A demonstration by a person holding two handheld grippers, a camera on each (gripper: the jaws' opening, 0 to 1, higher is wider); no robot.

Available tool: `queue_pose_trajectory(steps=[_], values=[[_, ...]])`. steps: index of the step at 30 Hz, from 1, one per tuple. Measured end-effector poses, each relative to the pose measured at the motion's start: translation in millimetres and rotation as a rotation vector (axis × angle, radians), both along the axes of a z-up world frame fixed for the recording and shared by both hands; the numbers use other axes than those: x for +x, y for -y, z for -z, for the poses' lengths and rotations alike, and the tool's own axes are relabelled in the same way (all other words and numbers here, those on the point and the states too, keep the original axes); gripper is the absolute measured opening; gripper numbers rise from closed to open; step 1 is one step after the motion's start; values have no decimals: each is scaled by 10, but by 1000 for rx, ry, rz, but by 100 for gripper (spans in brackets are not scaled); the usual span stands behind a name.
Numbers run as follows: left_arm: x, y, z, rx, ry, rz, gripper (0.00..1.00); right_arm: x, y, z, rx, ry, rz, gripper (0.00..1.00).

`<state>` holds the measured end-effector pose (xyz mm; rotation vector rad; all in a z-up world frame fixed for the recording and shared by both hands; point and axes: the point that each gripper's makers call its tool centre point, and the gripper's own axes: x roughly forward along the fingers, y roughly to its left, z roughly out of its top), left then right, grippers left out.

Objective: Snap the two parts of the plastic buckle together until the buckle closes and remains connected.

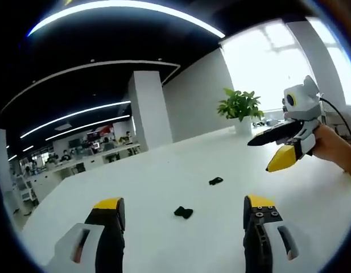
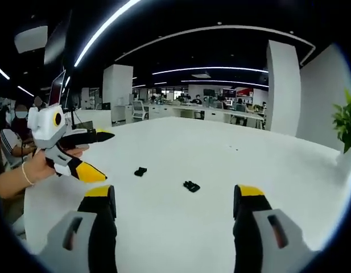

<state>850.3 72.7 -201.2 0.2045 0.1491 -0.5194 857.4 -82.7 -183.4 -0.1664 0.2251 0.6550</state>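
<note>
with my left gripper [image 1: 184, 211] and right gripper [image 2: 169, 200] both spread wide and empty above the white table [image 1: 164, 170], i should descend squarely, one onto each buckle half [image 1: 184, 212] [image 1: 215, 181], lying well apart.

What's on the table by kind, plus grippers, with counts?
Black buckle parts: 2 (one, other)
Potted plants: 1
Grippers: 2 (left, right), both held above the table, jaws apart
Total: 5
</note>
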Motion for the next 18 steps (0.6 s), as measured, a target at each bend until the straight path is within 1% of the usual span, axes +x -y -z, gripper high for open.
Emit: queue_pose_trajectory(steps=[3, 5, 8, 12, 14, 16, 18], values=[[32, 24, 55, 1, -31, 11, 87, 67, 33, -32, 8, 2, 13, 85], [44, 72, 57, -5, -43, 32, 88, 104, 56, -65, 32, 3, 19, 84], [70, 137, 77, -18, -75, 67, 90, 131, 89, -67, 72, -10, 25, 84], [142, 161, 120, -20, -99, 77, 88, 142, 138, -41, 126, -27, 42, 82], [190, 148, 200, 2, -124, 77, 85, 142, 155, -34, 152, -36, 56, 81], [232, 129, 254, 14, -146, 69, 85, 141, 150, -53, 171, -36, 61, 81], [259, 105, 313, 40, -169, 61, 85, 130, 132, -86, 181, -28, 60, 80]])
